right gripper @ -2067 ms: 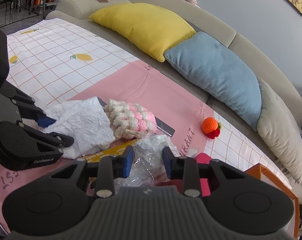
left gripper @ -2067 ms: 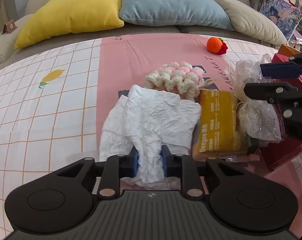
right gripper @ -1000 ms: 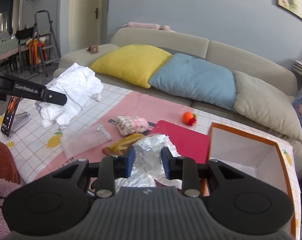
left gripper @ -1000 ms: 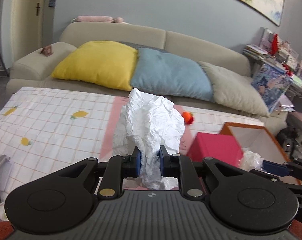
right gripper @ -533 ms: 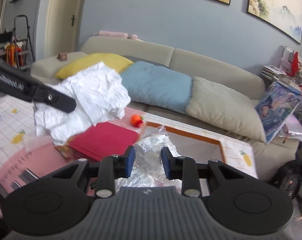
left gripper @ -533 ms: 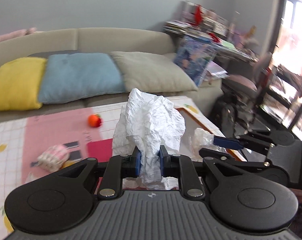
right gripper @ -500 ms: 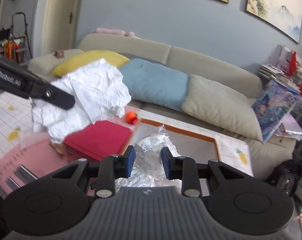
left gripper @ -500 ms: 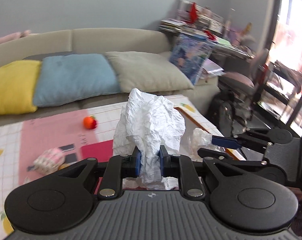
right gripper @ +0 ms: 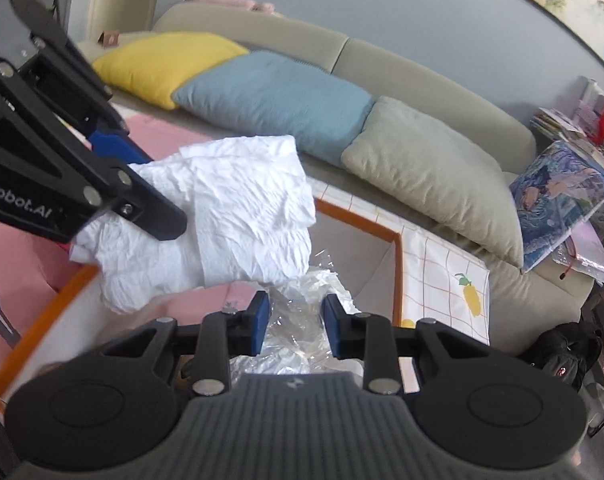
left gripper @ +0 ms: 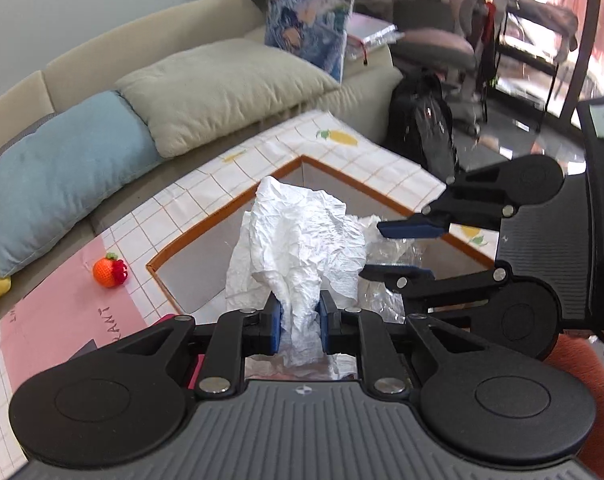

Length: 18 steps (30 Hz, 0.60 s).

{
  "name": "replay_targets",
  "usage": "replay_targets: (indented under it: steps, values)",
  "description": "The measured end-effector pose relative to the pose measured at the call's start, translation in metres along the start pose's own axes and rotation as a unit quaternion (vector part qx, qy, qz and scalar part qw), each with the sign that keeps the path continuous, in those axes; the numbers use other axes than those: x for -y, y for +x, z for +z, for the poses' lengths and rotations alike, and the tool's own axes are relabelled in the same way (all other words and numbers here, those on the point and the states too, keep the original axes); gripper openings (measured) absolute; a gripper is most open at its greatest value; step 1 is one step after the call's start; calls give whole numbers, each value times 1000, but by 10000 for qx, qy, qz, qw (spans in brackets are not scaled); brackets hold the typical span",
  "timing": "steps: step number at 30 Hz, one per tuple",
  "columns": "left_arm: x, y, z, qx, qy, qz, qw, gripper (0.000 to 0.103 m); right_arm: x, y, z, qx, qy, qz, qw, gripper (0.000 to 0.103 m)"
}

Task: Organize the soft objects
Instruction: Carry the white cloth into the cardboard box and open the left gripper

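the orange-rimmed box [left gripper: 230, 208] sits open at the tablecloth's [left gripper: 342, 140] sofa-side corner. above it, the left gripper [left gripper: 298, 326] pinches crumpled white paper [left gripper: 298, 240], while the right gripper [right gripper: 294, 322] clamps a clear plastic bag [right gripper: 302, 320]. a crocheted orange [left gripper: 109, 271] lies near the box's left corner.

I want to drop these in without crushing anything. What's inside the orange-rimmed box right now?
The orange-rimmed box shows bare grey bottom. The held white cloth and clear plastic bag hide the rest.
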<state>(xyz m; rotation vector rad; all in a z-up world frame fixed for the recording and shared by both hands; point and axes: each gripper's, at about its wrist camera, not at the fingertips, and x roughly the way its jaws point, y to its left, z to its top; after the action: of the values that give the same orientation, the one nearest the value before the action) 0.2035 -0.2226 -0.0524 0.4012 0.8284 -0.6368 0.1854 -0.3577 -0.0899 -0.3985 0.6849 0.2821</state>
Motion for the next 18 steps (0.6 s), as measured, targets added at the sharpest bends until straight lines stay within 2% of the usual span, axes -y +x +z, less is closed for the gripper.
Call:
replay_targets:
  steps: [4, 9, 14, 18]
  values:
    - [6, 24, 0, -339, 519, 259, 9977, 20, -2, 16, -5, -201, -455, -56, 9987, 29]
    - [14, 48, -7, -802, 909, 459, 9916, 21, -4, 28, -14, -363, -586, -17, 9976, 31]
    - [16, 57, -11, -1006, 871, 415, 9902, 25, 0, 31, -16, -420, -414, 39, 9982, 36]
    - [14, 51, -9, -874, 826, 327, 9922, 39, -2, 28, -13, -436, -448, 33, 9980, 39]
